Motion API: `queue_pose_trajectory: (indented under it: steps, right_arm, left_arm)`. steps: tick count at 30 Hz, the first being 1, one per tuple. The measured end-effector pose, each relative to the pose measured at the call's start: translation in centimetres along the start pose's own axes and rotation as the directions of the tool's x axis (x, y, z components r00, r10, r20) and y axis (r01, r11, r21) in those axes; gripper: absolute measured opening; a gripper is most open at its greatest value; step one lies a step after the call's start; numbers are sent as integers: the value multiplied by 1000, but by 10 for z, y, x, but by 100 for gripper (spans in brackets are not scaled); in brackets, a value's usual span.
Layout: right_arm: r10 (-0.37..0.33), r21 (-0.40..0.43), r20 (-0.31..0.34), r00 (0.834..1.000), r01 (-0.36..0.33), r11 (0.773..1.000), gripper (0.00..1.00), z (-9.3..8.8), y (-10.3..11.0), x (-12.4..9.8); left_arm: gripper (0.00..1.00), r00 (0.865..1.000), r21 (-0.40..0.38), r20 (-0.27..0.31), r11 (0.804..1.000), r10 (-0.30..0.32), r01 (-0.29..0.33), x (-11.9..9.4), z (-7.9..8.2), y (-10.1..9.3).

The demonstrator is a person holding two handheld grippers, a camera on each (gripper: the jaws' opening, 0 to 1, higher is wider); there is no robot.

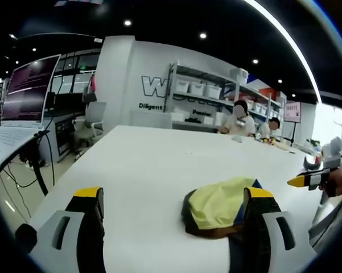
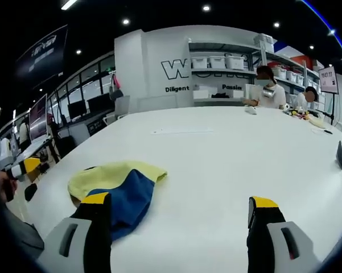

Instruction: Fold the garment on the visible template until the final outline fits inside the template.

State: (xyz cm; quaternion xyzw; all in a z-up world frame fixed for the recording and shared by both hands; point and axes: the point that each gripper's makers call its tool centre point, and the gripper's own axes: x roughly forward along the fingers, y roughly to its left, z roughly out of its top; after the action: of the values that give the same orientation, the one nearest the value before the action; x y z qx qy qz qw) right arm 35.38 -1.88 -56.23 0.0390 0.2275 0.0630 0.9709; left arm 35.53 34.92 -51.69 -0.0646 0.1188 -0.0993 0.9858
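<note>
Yellow-and-blue garment [image 2: 116, 185], crumpled lower left on white surface [image 2: 216, 165]; I am holding both jaws open, empty, poised for folding.

Garment [image 1: 219, 207] on table [image 1: 159, 165], lower centre-right of left gripper view; lower left in right gripper view. Laptop [image 1: 17, 114] at left, shelves [image 1: 216, 94] behind table.

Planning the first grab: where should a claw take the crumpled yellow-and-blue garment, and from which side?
Probably the yellow corner that sticks out flat on the table at the far end of the garment. It looks thin and free of the bunched heap. The open right claw could come in low along the tabletop toward that corner.
</note>
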Motion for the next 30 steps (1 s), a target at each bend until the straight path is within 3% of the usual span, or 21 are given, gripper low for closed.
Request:
queue_pose_trajectory:
  steps: [7, 12, 30]
  right_arm:
    - [-6, 1, 0, 1000, 6, 1000, 99, 1, -2, 0]
    - [26, 32, -9, 1000, -25, 999, 99, 0, 4, 3]
    - [27, -14, 1, 1000, -27, 1000, 99, 10, 6, 6]
  left_arm:
    - [94, 1000, -17, 0, 1000, -9, 9, 2, 0, -1]
    - [94, 1000, -7, -12, 1000, -13, 13, 5, -1, -1]
    - [99, 999, 11, -31, 1000, -14, 14, 10, -2, 0]
